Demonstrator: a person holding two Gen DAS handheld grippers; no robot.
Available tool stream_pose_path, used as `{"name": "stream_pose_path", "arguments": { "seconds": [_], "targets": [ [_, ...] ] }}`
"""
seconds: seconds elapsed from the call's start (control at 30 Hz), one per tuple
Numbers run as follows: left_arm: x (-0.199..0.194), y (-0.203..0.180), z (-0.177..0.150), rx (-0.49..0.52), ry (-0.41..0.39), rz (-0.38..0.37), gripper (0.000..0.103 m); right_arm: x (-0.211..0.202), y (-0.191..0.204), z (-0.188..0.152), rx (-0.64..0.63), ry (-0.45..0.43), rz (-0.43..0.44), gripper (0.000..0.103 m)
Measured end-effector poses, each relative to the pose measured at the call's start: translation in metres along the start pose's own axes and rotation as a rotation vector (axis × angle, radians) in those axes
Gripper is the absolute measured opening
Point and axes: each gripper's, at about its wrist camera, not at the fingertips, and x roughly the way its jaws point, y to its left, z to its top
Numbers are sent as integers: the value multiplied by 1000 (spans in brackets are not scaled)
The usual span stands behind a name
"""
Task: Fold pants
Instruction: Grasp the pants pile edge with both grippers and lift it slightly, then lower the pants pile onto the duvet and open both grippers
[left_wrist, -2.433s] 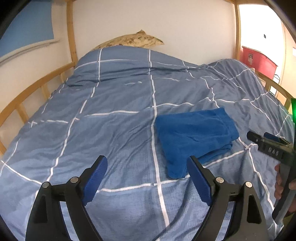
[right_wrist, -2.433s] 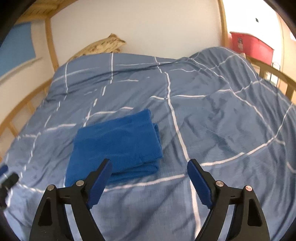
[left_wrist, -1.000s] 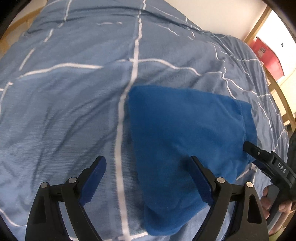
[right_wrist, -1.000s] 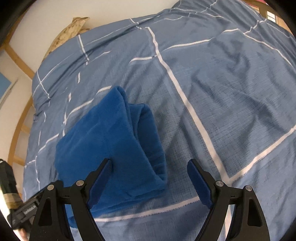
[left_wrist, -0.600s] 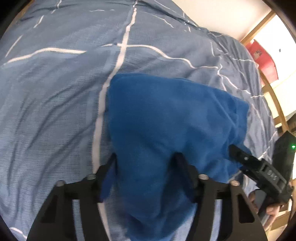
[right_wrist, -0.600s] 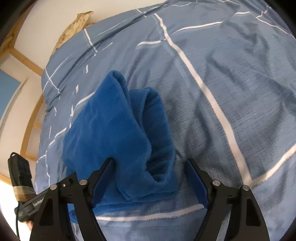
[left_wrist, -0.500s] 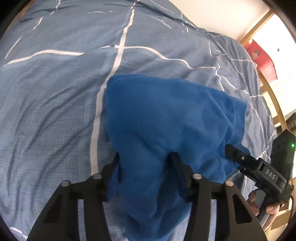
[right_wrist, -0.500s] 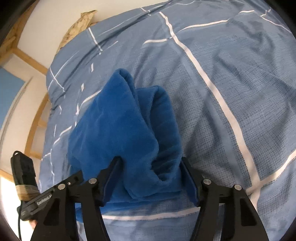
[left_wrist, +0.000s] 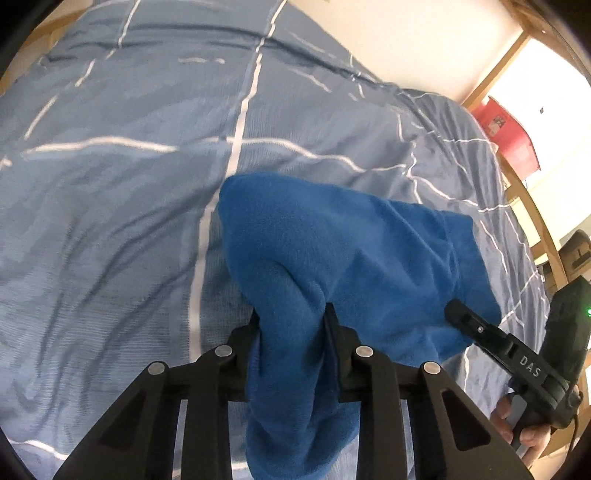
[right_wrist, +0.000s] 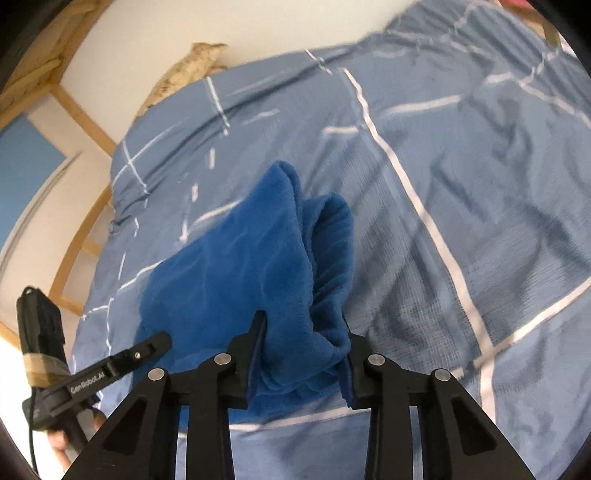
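The folded blue fleece pants (left_wrist: 343, 258) hang bunched over the blue checked bedspread (left_wrist: 110, 184), held at both ends. My left gripper (left_wrist: 291, 321) is shut on the near left end of the pants, with cloth drooping below the jaws. My right gripper (right_wrist: 303, 332) is shut on the near right end of the pants (right_wrist: 236, 266), where stacked folded layers show. The right gripper also shows in the left wrist view (left_wrist: 491, 343), and the left one in the right wrist view (right_wrist: 118, 365).
A patterned pillow (right_wrist: 184, 70) lies at the head of the bed by the white wall. Wooden bed rails run along the left (right_wrist: 77, 236) and right (left_wrist: 543, 236) sides. A red box (left_wrist: 513, 140) stands beyond the right rail.
Both grippers have closed fully on the near ends of the pants. The pants have risen off the bedspread and bunched between them.
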Motion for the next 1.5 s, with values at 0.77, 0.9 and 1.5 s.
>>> {"name": "stream_pose_path", "arguments": {
  "seconds": [0.77,0.9,1.5],
  "targets": [
    [-161,150,-5,84,-174,162,28,0,204,-68,-241,-109,133,33],
    [-157,187,-6,98,-159,194,28,30,226,-84,-248,-76,145,33],
    [-120,241,-36,103,-92,230,44,85,223,-132,-166,24,-2,54]
  ]
}}
